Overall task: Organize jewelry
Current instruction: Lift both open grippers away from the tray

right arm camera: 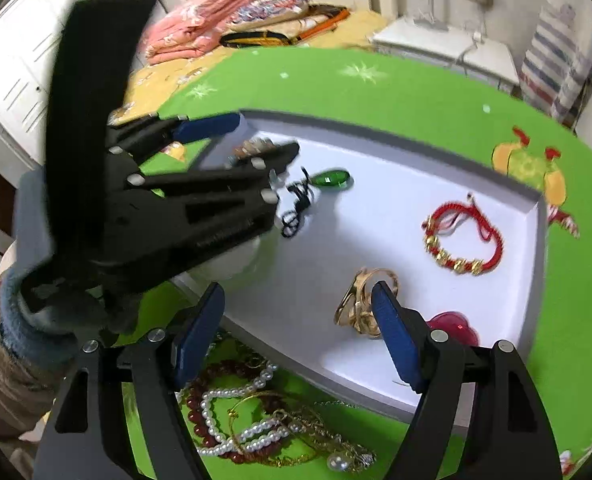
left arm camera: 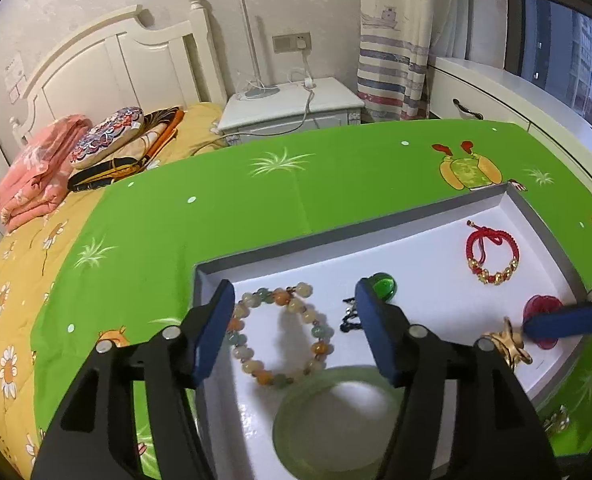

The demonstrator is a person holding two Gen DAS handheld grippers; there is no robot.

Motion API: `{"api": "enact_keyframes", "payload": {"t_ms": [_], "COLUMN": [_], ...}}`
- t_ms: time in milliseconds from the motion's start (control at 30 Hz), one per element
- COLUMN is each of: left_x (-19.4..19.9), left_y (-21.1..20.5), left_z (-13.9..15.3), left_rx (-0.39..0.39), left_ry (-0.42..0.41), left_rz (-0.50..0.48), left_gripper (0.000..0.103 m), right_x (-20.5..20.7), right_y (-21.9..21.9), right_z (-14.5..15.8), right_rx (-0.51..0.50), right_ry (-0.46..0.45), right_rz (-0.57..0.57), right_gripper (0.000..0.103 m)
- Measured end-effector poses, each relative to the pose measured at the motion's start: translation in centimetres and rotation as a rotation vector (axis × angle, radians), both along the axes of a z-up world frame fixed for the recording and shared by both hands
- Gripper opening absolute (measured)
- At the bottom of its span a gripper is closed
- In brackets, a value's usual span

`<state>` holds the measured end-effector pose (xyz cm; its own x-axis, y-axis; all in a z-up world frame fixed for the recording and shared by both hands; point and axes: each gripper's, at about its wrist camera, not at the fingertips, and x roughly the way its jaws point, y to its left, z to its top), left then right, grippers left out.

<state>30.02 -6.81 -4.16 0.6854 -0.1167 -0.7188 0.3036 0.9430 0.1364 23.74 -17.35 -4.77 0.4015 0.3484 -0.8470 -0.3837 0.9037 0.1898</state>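
Item: white tray [left arm camera: 376, 236] on green-covered worktop [left arm camera: 256, 208], holding sorted jewelry: pastel bead bracelet [left arm camera: 282, 334], pale green bangle [left arm camera: 338, 420], green gem pendant on black cord [right arm camera: 330, 179], red cord bracelet with gold beads [right arm camera: 462, 240], gold ring piece [right arm camera: 366, 300], red flower-shaped piece [left arm camera: 544, 314]. Unsorted: tangled heap of pearl strand, dark red beads and gold chains [right arm camera: 256, 424] on the worktop just outside the tray's near edge. Left gripper [left arm camera: 292, 328]: fingers wide apart, holding nothing, poised over the bead bracelet and bangle. Right gripper [right arm camera: 298, 336]: fingers wide apart, holding nothing, one fingertip beside the gold ring piece. Risks, judged: the right fingertip could nudge the gold ring piece out of place; lifting one strand from the tangle could drag the others along; the two grippers work close together and could collide.
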Motion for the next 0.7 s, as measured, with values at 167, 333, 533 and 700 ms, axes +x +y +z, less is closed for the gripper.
{"api": "enact_keyframes", "payload": {"t_ms": [167, 333, 533, 700], "left_x": [-0.7, -2.1, -5.0, -8.7], "left_y": [1.0, 1.6, 3.1, 5.6], "left_z": [0.5, 1.2, 1.9, 1.8], "left_rx": [-0.027, -0.015, -0.043, -0.11], "left_ry": [-0.009, -0.04, -0.062, -0.08], "left_rz": [0.012, 0.009, 0.024, 0.06], "left_gripper": [0.066, 0.072, 0.087, 0.092], "right_x": [-1.4, -2.8, -5.6, -8.5], "right_y": [0.6, 0.7, -1.1, -4.6], "right_z": [2.0, 2.9, 2.6, 2.0], "right_rx": [-0.023, -0.03, -0.047, 0.017], "right_ry": [-0.076, -0.145, -0.234, -0.318], "right_rz": [0.02, 0.009, -0.083, -0.205], "right_gripper": [0.072, 0.072, 0.072, 0.075]}}
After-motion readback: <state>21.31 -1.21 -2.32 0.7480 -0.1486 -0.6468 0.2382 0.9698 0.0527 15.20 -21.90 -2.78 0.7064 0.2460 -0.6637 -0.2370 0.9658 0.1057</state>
